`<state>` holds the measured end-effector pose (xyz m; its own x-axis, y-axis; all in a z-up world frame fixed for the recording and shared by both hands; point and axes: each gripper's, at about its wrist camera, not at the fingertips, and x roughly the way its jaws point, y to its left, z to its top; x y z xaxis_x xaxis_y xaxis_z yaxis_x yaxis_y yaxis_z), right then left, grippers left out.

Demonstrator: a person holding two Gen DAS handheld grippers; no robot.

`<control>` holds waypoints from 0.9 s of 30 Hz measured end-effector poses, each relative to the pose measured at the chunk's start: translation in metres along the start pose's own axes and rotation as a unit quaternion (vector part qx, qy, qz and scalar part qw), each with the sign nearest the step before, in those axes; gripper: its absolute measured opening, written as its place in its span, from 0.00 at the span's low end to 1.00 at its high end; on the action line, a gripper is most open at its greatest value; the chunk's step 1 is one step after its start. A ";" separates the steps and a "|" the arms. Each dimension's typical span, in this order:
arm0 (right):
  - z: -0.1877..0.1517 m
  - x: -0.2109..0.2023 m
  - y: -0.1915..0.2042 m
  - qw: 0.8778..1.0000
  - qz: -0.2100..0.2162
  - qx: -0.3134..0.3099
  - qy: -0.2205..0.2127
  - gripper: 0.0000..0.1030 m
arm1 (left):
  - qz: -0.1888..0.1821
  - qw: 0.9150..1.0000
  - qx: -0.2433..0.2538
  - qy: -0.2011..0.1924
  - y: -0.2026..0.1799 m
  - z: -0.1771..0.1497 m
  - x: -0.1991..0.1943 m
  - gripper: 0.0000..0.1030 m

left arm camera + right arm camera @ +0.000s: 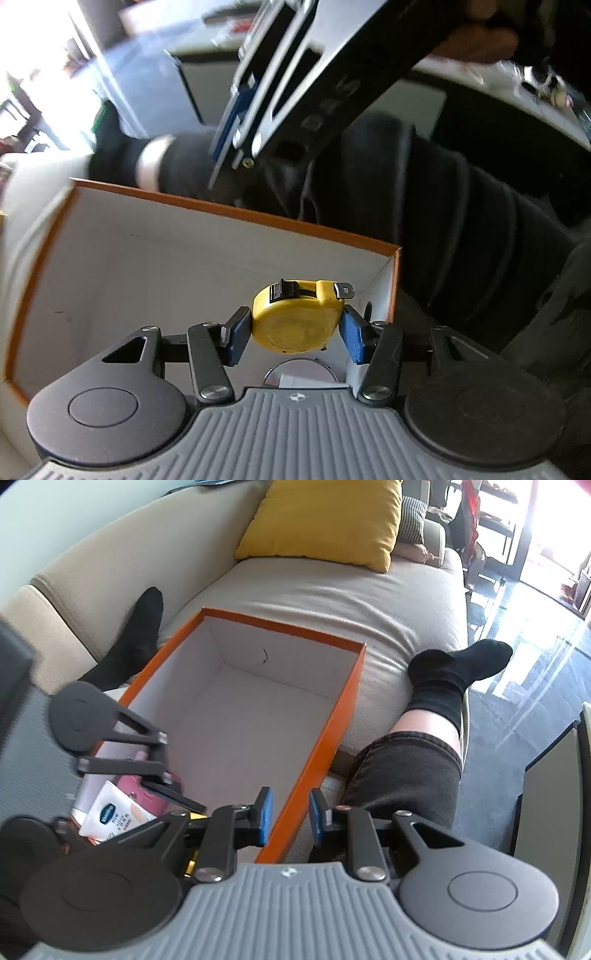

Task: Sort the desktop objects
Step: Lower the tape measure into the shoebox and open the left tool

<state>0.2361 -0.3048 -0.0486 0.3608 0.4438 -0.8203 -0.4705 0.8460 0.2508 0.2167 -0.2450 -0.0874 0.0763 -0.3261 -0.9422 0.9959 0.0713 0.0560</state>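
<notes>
Fingers of our left gripper (pixel 295 332) are clamping a round yellow plastic tape measure (pixel 297 317) by its hard, slick sides over the orange cardboard box's (pixel 229 210) near corner; we judge it compact and heavy. Our right gripper (pixel 291 818) is hovering narrow and empty.

**Box on the sofa**

We are looking at a beige sofa (pixel 317 590) that is carrying everything here. An open orange box (pixel 349 686) with a white inside is sitting on its seat cushion. A yellow pillow (pixel 325 520) is leaning at the back, a checked one (pixel 412 518) is lying just behind it, and a person's black-socked feet (pixel 454 668) are resting either side of the box.
</notes>
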 end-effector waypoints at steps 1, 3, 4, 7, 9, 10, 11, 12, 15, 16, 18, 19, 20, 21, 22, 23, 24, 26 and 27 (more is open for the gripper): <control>-0.001 0.001 -0.004 1.000 0.002 0.002 0.001 0.23 | -0.006 1.000 0.002 0.011 0.002 0.003 0.008 0.58; -0.002 0.003 -0.009 1.000 0.005 0.005 0.000 0.23 | -0.020 0.999 0.002 0.034 0.006 0.007 0.024 0.58; -0.002 0.003 -0.012 1.000 0.006 0.007 0.000 0.23 | -0.029 0.999 0.001 0.044 0.007 0.008 0.030 0.58; -0.003 0.007 -0.018 1.000 0.011 0.012 0.001 0.23 | -0.062 0.996 -0.024 0.057 0.015 0.012 0.041 0.58; -0.003 0.009 -0.020 1.000 0.014 0.014 0.002 0.23 | -0.075 0.994 -0.029 0.068 0.019 0.014 0.047 0.58; -0.004 0.009 -0.021 1.000 0.015 0.015 0.002 0.23 | -0.084 0.993 -0.034 0.074 0.020 0.015 0.050 0.58; -0.004 0.009 -0.022 1.000 0.017 0.015 0.003 0.23 | -0.095 0.991 -0.044 0.078 0.023 0.015 0.053 0.59; -0.004 0.010 -0.022 1.000 0.018 0.016 0.005 0.23 | -0.105 0.989 -0.055 0.085 0.026 0.015 0.056 0.59; -0.004 0.010 -0.023 1.000 0.019 0.017 0.007 0.23 | -0.132 0.982 -0.087 0.105 0.034 0.012 0.065 0.59; -0.004 0.010 -0.023 1.000 0.020 0.018 0.007 0.23 | -0.139 0.979 -0.097 0.110 0.037 0.010 0.068 0.59; -0.003 0.009 -0.022 1.000 0.021 0.015 0.008 0.23 | -0.150 0.974 -0.118 0.119 0.041 0.007 0.074 0.59; -0.003 0.009 -0.022 1.000 0.021 0.014 0.008 0.23 | -0.154 0.973 -0.125 0.121 0.042 0.006 0.076 0.60; -0.003 0.009 -0.021 1.000 0.021 0.011 0.009 0.23 | -0.159 0.971 -0.131 0.122 0.043 0.004 0.077 0.60; -0.003 0.008 -0.020 1.000 0.022 0.008 0.009 0.23 | -0.161 0.970 -0.135 0.122 0.043 0.002 0.077 0.60; -0.003 0.007 -0.019 1.000 0.022 0.005 0.010 0.23 | -0.159 0.970 -0.137 0.120 0.043 0.001 0.077 0.60; -0.003 0.007 -0.018 1.000 0.023 0.003 0.012 0.23 | -0.158 0.971 -0.139 0.118 0.042 0.000 0.076 0.60; -0.003 0.007 -0.017 1.000 0.023 0.001 0.014 0.23 | -0.156 0.971 -0.141 0.118 0.042 -0.001 0.075 0.60; -0.002 0.007 -0.014 1.000 0.025 -0.006 0.016 0.23 | -0.145 0.973 -0.143 0.113 0.040 -0.003 0.072 0.61; -0.001 0.007 -0.013 0.999 0.026 -0.012 0.018 0.23 | -0.138 0.974 -0.140 0.110 0.038 -0.004 0.070 0.61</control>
<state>0.2437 -0.3127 -0.0583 0.3063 0.4757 -0.8246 -0.5067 0.8148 0.2818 0.2596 -0.2608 -0.1524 -0.2362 -0.1614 -0.9582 0.9219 0.2745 -0.2735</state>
